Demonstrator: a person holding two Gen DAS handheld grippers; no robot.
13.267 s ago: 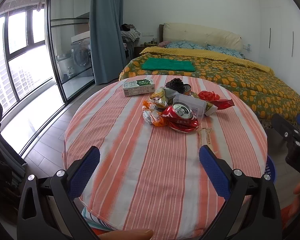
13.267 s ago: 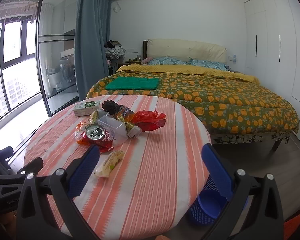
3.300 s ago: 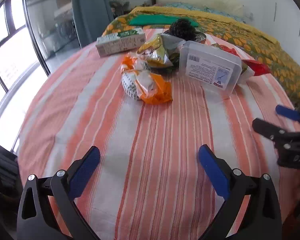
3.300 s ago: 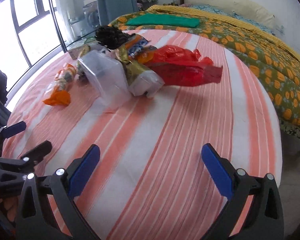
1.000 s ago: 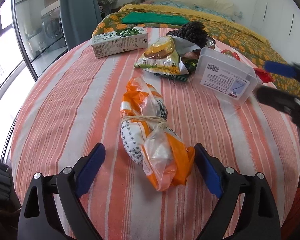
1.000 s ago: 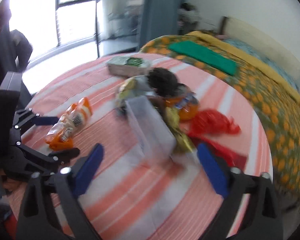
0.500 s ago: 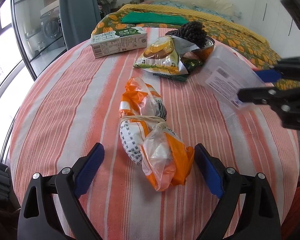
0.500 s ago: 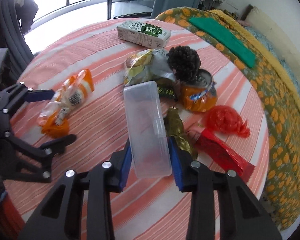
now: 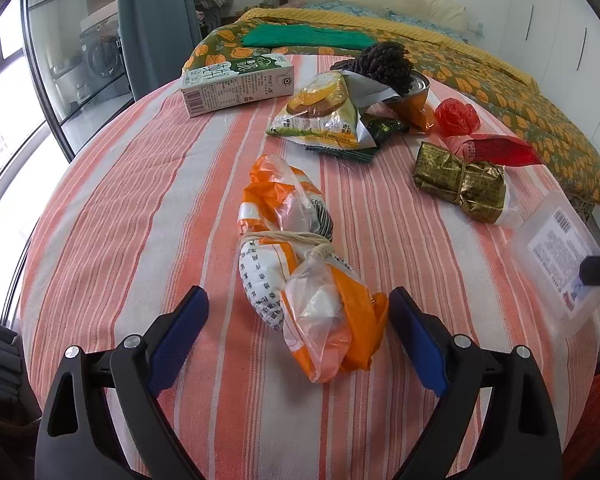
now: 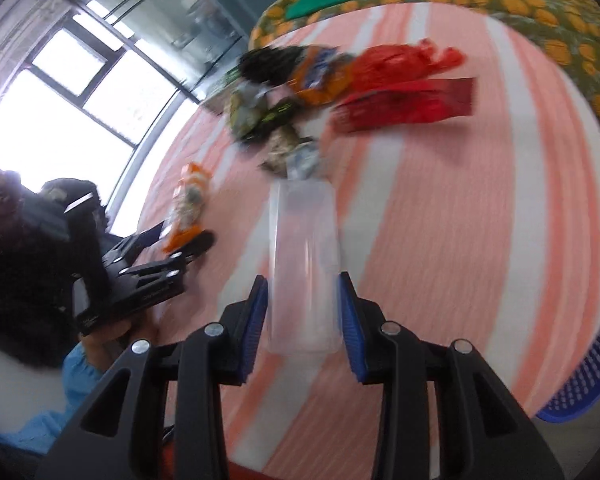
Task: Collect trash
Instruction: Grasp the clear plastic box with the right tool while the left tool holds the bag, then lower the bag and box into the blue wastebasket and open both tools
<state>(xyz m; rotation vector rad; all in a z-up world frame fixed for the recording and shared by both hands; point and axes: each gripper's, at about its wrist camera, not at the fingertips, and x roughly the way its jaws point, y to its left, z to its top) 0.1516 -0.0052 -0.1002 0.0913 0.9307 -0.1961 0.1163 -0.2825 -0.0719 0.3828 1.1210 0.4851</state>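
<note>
clear plastic box (image 10: 303, 264) clamped between right gripper (image 10: 303, 312) pads; left gripper (image 9: 296, 336) agape, straddling orange bag (image 9: 300, 256)

Bed (image 9: 499, 68) with green cloth (image 9: 303, 37) beyond striped table (image 9: 140, 200).

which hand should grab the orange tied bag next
Left. The left tool stands open with the orange tied bag between its pads, while the right tool is shut on the clear plastic box.
</note>
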